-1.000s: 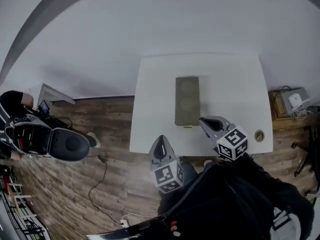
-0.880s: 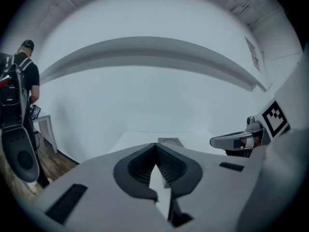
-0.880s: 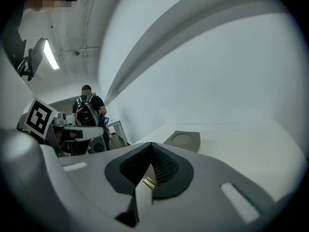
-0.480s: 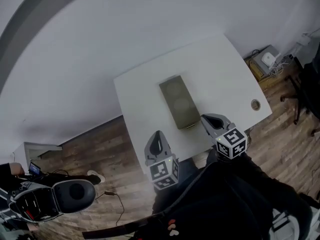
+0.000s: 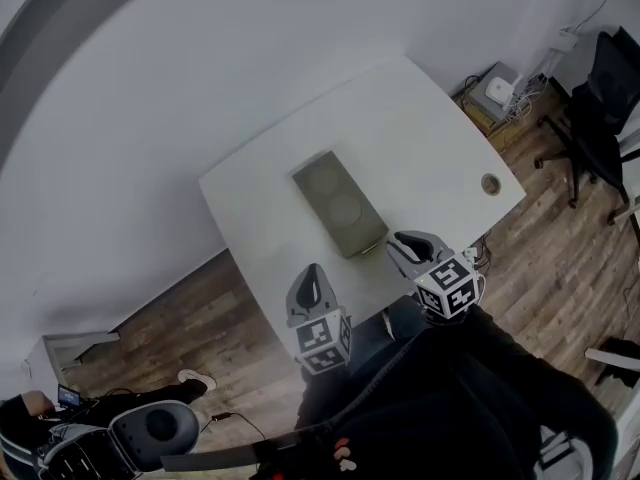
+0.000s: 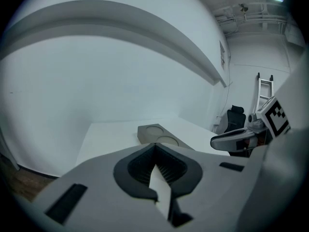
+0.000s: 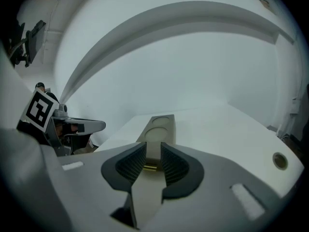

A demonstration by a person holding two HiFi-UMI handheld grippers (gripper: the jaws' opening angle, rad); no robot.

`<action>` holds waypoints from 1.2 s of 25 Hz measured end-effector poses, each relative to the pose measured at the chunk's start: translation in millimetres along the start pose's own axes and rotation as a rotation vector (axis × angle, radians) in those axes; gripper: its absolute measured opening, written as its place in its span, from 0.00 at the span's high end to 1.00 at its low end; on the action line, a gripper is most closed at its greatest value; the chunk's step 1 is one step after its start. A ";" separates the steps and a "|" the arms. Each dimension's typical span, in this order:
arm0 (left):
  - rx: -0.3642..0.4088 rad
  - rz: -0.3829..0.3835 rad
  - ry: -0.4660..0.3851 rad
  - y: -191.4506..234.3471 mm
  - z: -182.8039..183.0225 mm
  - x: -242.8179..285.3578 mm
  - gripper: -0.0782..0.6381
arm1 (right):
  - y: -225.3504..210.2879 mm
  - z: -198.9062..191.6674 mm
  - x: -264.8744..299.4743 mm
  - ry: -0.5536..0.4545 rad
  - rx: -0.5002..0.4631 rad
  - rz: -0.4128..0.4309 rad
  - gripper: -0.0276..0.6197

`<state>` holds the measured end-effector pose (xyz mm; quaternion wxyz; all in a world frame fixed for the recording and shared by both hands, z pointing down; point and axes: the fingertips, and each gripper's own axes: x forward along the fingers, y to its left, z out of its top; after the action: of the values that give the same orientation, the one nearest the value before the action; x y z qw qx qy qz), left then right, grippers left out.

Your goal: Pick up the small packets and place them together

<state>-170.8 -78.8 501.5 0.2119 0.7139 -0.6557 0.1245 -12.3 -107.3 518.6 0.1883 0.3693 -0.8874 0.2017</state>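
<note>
No small packets show in any view. A grey tray (image 5: 338,206) with two round hollows lies on the white table (image 5: 420,133); it also shows in the left gripper view (image 6: 157,132) and the right gripper view (image 7: 158,125). A thin brass-coloured strip (image 7: 150,167) sits at its near end. My left gripper (image 5: 308,286) hangs at the table's near edge with its tips together (image 6: 154,148) and nothing between them. My right gripper (image 5: 405,251) points at the tray's near end; its jaws (image 7: 152,146) are opening, with only the tray seen through the gap.
A small round grommet (image 5: 490,183) is set in the table near its right corner. A black office chair (image 5: 600,98) and a white device on a low box (image 5: 497,86) stand on the wooden floor to the right. A white wall runs behind the table.
The head view has swung, so table and tray now lie slanted toward the upper right and the office chair has come into sight. Both grippers stay at the table's near edge.
</note>
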 end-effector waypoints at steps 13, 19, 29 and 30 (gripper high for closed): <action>-0.105 0.015 0.048 -1.4 -29.2 5.4 0.89 | 17.6 -61.1 38.8 0.285 0.048 0.058 0.66; -0.126 0.028 0.082 3.9 -41.3 21.1 0.89 | 12.0 -71.2 68.0 0.337 0.031 0.011 0.61; -0.123 0.034 0.097 6.6 -46.4 25.5 0.89 | 4.7 -78.9 77.2 0.373 0.003 -0.126 0.61; -0.121 0.033 0.099 7.3 -47.2 25.0 0.89 | 4.9 -79.6 77.9 0.374 -0.002 -0.133 0.62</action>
<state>-170.6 -79.3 555.4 0.2845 0.6819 -0.6624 0.1234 -52.3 -109.7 622.6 0.3631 0.3829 -0.8109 0.2530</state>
